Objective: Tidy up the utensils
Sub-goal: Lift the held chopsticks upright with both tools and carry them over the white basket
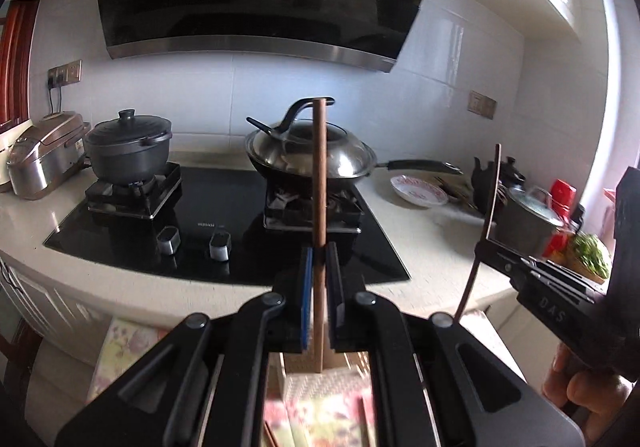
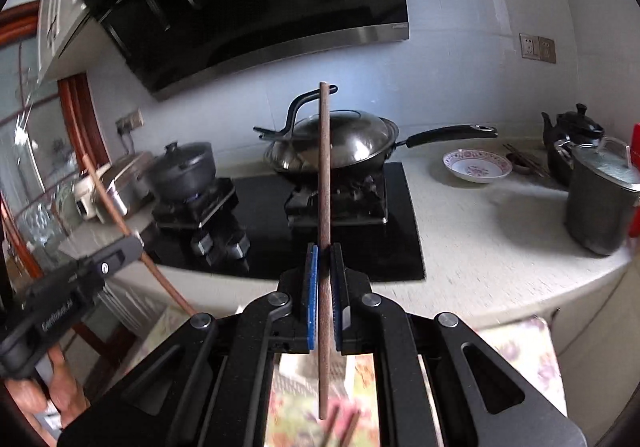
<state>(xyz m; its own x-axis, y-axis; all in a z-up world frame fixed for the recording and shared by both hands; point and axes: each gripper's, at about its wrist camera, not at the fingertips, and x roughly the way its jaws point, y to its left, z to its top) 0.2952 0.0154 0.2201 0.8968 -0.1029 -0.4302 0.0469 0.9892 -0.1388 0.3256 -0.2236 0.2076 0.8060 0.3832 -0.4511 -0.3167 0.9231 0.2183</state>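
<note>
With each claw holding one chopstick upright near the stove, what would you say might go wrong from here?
1. The left claw pinches its chopstick on a short stretch only, so the stick could pivot or slip.
2. The same holds for the right claw and its chopstick.
3. Both sticks point towards the lidded wok; moving forward could knock its lid handle.

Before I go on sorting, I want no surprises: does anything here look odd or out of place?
Only slightly: the dark spoon lies on top of the wok's lid. Each gripper holds one chopstick upright.
</note>
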